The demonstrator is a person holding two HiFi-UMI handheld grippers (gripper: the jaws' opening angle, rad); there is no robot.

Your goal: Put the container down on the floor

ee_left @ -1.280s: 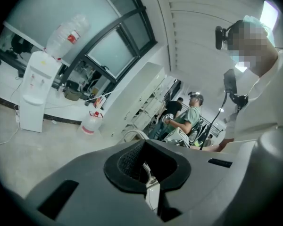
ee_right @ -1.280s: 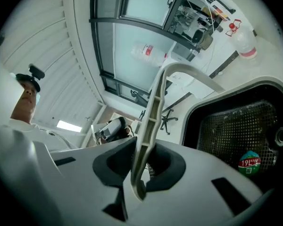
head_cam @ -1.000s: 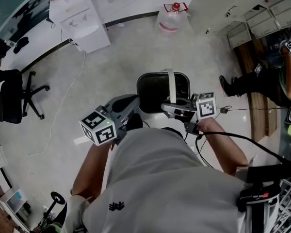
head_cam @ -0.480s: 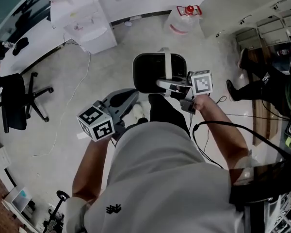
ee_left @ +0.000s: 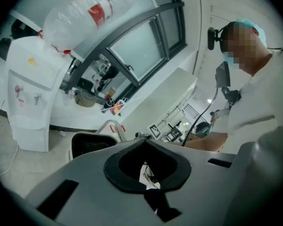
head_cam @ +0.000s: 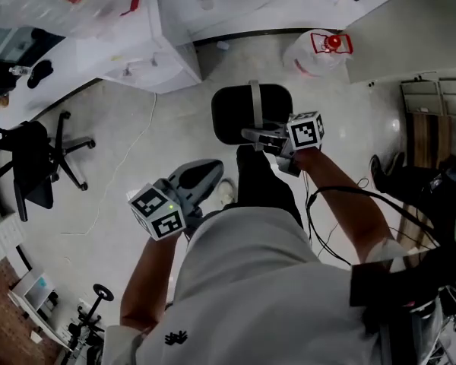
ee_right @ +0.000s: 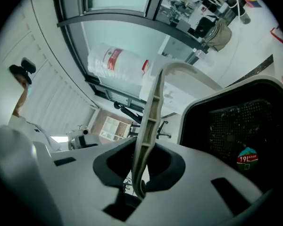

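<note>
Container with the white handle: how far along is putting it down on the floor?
Done: the right gripper has its jaws shut on the handle. In hand: the container hangs from it before the person, apparently above the floor. Left: lowering it onto the floor and opening the jaws. The left gripper is empty.

Light was bright and even; gripper views bowed, black-cornered; the large clear plastic water bottle was motion-blurred.
</note>
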